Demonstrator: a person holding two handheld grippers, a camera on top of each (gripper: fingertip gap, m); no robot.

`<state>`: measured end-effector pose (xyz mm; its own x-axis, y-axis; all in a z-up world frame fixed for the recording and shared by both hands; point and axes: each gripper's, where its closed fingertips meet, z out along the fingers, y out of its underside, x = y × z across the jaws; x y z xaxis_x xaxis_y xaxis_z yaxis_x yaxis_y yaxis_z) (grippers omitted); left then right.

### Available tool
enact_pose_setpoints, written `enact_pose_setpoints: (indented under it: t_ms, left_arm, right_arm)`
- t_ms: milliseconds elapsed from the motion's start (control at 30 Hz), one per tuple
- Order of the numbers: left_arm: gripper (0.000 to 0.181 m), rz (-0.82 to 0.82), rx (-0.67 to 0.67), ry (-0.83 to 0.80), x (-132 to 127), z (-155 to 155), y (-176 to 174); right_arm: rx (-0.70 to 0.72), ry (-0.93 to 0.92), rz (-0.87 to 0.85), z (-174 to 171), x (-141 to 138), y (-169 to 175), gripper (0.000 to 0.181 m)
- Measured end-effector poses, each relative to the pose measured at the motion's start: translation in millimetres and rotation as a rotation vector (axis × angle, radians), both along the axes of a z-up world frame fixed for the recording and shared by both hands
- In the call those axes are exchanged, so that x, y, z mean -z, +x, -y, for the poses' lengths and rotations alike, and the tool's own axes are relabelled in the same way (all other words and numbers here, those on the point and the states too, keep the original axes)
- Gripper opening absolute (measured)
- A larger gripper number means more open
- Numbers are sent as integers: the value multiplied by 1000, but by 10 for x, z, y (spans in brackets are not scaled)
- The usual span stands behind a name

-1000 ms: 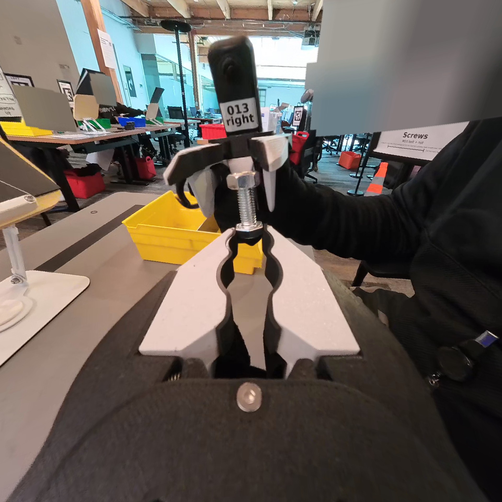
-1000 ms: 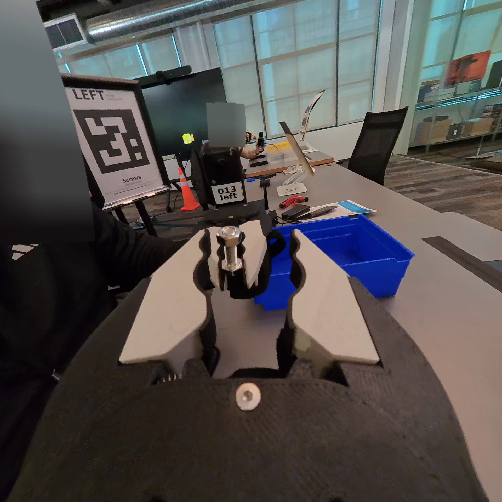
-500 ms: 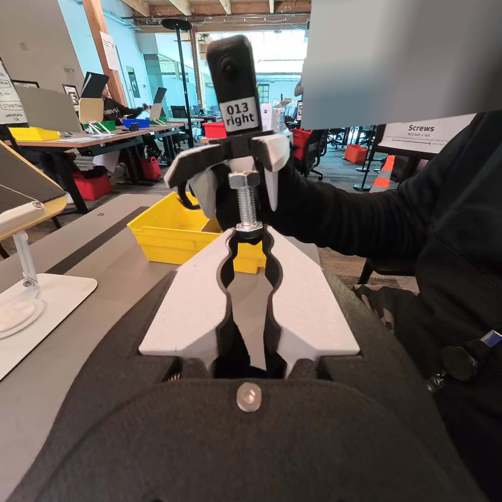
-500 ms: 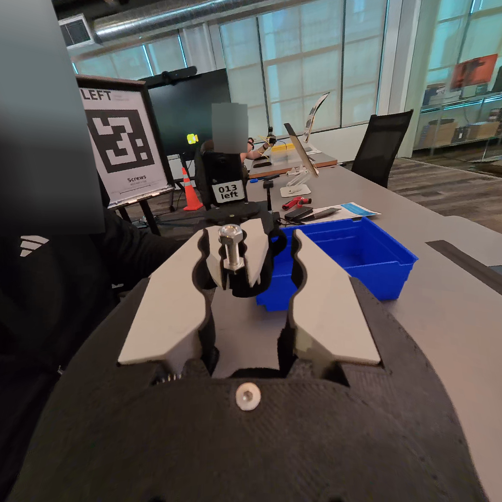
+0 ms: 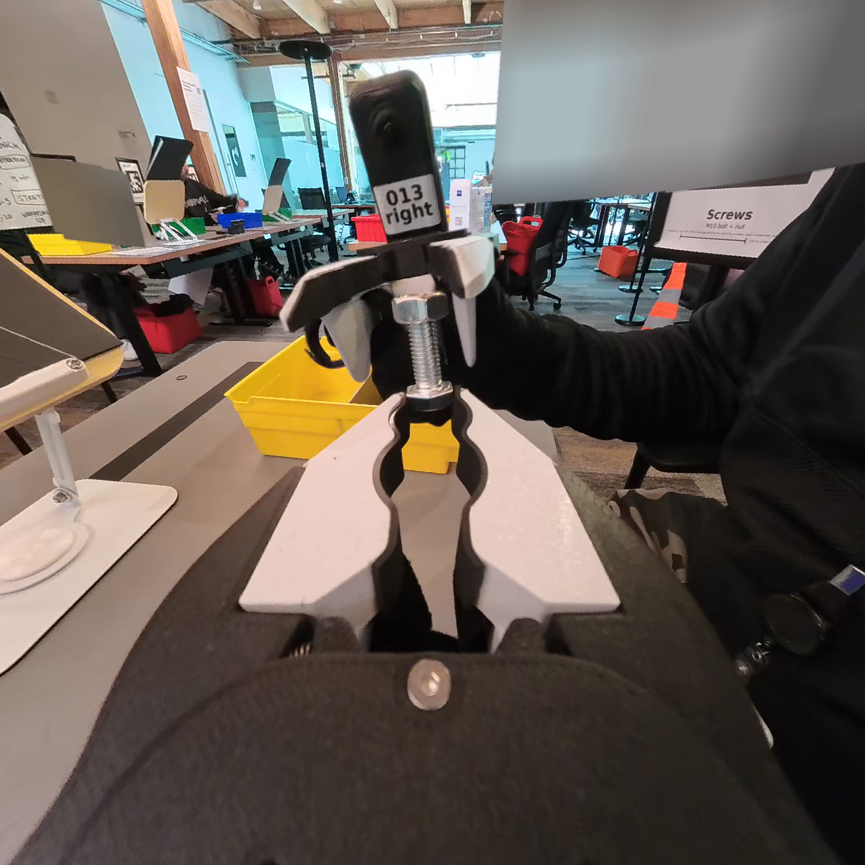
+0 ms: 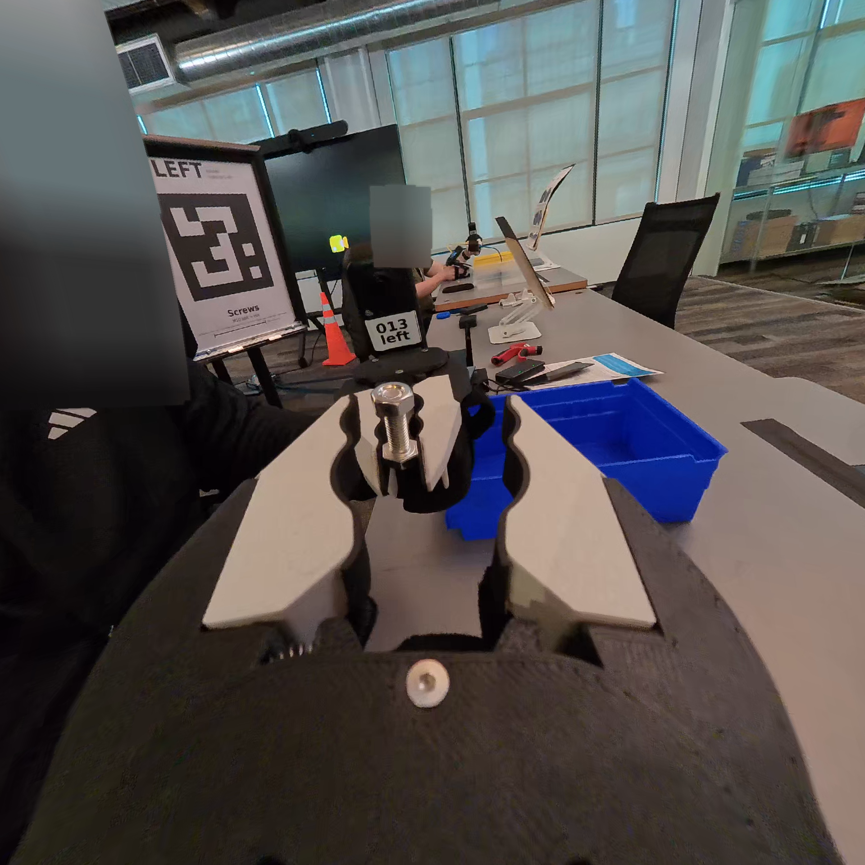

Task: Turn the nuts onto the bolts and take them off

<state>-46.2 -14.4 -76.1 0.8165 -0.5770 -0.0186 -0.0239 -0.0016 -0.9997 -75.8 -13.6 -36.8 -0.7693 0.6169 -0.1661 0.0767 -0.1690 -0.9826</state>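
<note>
A steel bolt [image 5: 423,348] stands upright, hex head on top, with a nut [image 5: 428,391] threaded near its lower end. My left gripper [image 5: 429,403] is shut on the nut and holds the bolt above the table. My right gripper [image 5: 412,367] faces it, open, with one finger on each side of the bolt head and not touching it. In the right wrist view my right gripper [image 6: 427,416] is open and empty. The bolt [image 6: 392,423] sits just beyond its left finger, held by the left gripper [image 6: 406,463].
A yellow bin [image 5: 299,412] stands on the grey table [image 5: 164,444] behind the bolt. A blue bin [image 6: 608,435] stands to the right in the right wrist view. A white tablet stand [image 5: 70,515] is at the left. The person's black sleeve [image 5: 608,374] reaches across from the right. The left gripper's tips are roughly 5 cm from the right gripper's.
Almost nothing. Both grippers have drifted slightly. The left gripper keeps its hold and the right gripper stays open around the bolt head.
</note>
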Motion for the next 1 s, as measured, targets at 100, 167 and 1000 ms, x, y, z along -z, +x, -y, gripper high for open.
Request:
enact_pose_setpoints:
  t_ms: [100, 167, 1000]
  left_arm:
    - [16, -7, 5, -2, 8, 0, 20]
    - [16, -6, 2, -4, 8, -1, 17]
    - [16, 9, 2, -13, 38, -14, -7]
  right_arm:
    - [9, -12, 13, 0, 19, -37, 60]
    - [23, -26, 22, -54, 31, -53, 63]
    - [9, -13, 17, -37, 19, -13, 63]
